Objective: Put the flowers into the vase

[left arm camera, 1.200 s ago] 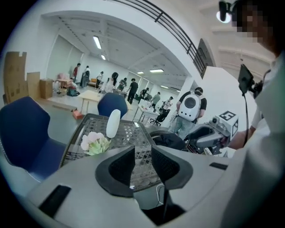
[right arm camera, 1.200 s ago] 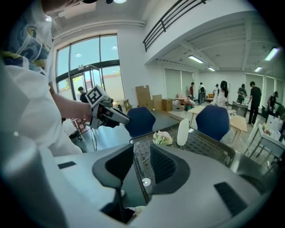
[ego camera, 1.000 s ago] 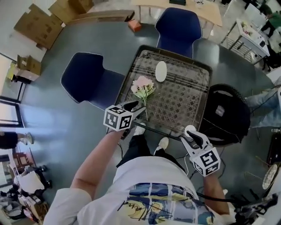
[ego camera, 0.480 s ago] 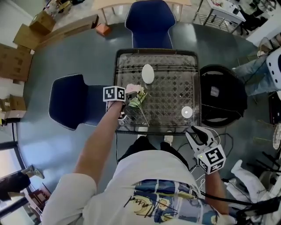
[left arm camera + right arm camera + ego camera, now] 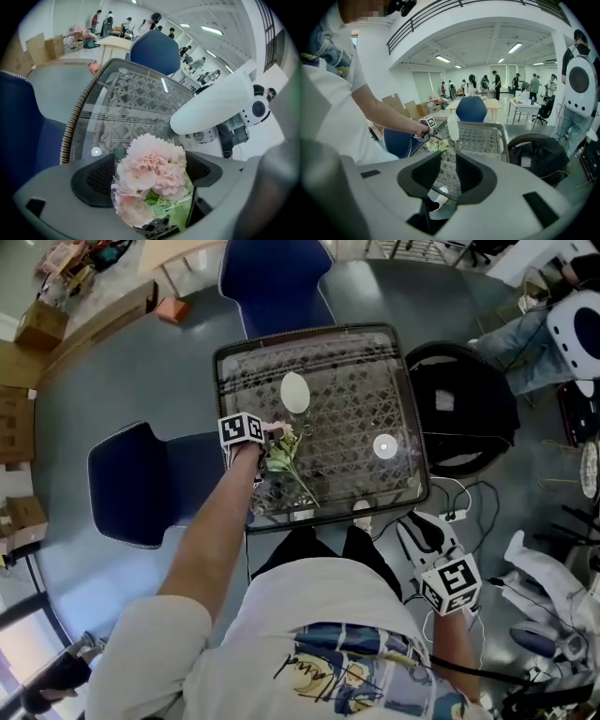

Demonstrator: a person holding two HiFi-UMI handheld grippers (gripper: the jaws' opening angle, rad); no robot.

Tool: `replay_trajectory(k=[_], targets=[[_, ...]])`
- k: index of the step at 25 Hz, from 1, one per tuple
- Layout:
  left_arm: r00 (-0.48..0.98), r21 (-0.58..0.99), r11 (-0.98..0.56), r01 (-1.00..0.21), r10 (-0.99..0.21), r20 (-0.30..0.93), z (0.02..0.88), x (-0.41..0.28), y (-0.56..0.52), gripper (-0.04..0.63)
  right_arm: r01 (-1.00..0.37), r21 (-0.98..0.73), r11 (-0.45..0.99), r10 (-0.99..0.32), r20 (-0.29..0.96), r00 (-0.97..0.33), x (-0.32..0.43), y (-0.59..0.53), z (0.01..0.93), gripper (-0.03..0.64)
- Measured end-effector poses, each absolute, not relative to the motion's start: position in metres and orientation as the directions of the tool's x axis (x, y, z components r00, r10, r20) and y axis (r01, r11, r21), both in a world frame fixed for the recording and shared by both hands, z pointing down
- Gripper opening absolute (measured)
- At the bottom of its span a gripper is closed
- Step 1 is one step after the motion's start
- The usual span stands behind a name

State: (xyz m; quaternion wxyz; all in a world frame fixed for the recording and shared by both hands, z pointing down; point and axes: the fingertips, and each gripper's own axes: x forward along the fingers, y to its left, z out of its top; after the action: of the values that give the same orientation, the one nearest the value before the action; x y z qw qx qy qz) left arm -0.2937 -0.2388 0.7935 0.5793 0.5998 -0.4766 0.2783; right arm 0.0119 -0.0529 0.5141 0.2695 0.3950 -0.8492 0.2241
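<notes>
The white vase (image 5: 294, 392) stood upright on the glass-topped woven surface (image 5: 361, 395), empty. The flowers (image 5: 281, 454), a pink bunch with green leaves, were not in it. They lay near the vase on the person's side, blooms toward the vase and the thin stem running away from it toward the surface's near edge.

The left gripper (image 5: 266, 434) was down at the blooms, also on the near side of the vase and close to it. Its jaws had just been opening and stood wide apart. The pink heads sat between the two dark pads (image 5: 96, 180), which were not squeezing them.

The right gripper (image 5: 447, 171) was well apart from the vase, off the near right corner of the surface and pointed back toward it. Its jaws stood a narrow gap apart with nothing between them.

A blue chair (image 5: 272, 277) stood beyond the vase, and a black bag (image 5: 459, 409) sat off the surface to the vase's right.
</notes>
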Motion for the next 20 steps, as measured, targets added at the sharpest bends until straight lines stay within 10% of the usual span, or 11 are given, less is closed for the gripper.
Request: replay_trajectory(k=[5,10,20], targets=[[0.363,0.383,0.091,-0.919,-0.178,0.915,0.813,-0.281,-0.230,0.441,-0.820,-0.160,0.549,-0.567,0.650,-0.506,0.019,-0.044,0.518,0.103],[0.359,0.381,0.076,-0.921,-0.212,0.909,0.807,-0.273,-0.229,0.250,-0.820,-0.154,0.551,-0.561,0.659,-0.501,0.027,-0.046,0.519,0.103],[0.316,0.293,-0.118,-0.949,-0.388,0.866,0.747,-0.279,-0.218,0.198,-0.751,-0.140,0.646,-0.528,0.629,-0.571,0.029,-0.067,0.509,0.103]])
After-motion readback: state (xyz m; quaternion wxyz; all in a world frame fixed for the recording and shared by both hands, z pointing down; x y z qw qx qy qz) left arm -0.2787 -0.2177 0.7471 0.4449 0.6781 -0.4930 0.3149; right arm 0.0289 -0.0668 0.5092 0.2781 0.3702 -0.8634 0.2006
